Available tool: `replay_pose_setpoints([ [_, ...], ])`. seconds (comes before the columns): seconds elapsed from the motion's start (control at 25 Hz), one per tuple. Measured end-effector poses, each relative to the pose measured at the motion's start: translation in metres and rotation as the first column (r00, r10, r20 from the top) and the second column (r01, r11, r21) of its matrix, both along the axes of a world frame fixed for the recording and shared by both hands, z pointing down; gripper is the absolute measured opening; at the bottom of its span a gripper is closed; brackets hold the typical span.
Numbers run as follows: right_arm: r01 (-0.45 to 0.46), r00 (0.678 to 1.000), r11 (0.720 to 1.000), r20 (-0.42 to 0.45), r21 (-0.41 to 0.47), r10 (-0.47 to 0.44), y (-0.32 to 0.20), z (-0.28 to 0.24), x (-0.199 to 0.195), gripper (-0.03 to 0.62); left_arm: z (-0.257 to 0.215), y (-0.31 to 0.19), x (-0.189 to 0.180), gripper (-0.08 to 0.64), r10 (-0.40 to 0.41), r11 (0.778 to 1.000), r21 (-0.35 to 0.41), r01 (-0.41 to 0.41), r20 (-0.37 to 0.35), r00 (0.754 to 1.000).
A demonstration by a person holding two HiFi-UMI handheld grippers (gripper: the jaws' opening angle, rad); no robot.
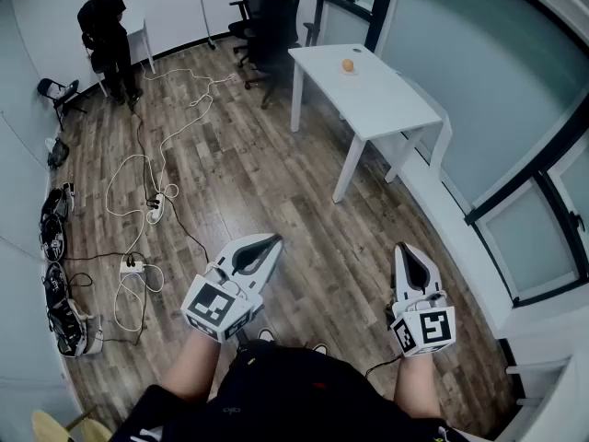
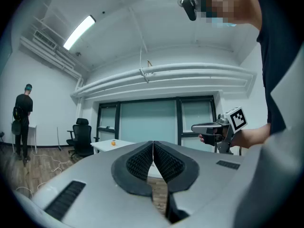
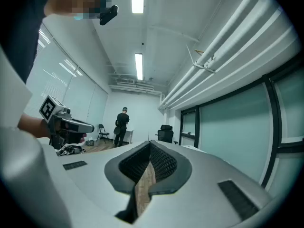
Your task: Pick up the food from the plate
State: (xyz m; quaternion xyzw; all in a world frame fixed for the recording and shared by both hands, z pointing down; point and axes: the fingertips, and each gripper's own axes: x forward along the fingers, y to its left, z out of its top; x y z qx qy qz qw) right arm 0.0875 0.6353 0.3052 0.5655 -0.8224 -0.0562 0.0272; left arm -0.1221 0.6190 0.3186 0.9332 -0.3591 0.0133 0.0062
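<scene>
A small orange round piece of food [image 1: 348, 64] sits on a pale plate [image 1: 349, 71] on the white table [image 1: 368, 95] far across the room. In the left gripper view the food [image 2: 113, 143] shows as a tiny spot on that table [image 2: 105, 146]. My left gripper [image 1: 271, 241] is held low in front of the body, shut and empty, its pads [image 2: 142, 163] meeting. To its right my right gripper [image 1: 402, 248] is also shut with nothing between its pads [image 3: 161, 161]. Both are far from the table, over the wooden floor.
Black office chairs [image 1: 271, 17] stand behind the table. A person in black [image 1: 106, 30] stands at a small desk at the back left. Cables and power strips [image 1: 152, 205] trail over the floor, bags [image 1: 60, 284] line the left wall, and a glass wall [image 1: 497, 109] runs along the right.
</scene>
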Motion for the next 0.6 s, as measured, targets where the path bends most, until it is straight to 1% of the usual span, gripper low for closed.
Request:
replay_pose_setpoints([
  [0.36, -0.001, 1.0, 1.0, -0.012, -0.008, 0.001, -0.009, 0.006, -0.019, 0.025, 0.006, -0.006, -0.018, 0.023, 0.0, 1.0, 0.004, 0.0, 0.008, 1.0],
  [0.6, 0.002, 1.0, 1.0, 0.007, -0.017, -0.002, -0.021, 0.01, -0.036, 0.025, 0.009, -0.018, -0.035, 0.023, 0.001, 1.0, -0.005, -0.001, 0.0, 1.0],
])
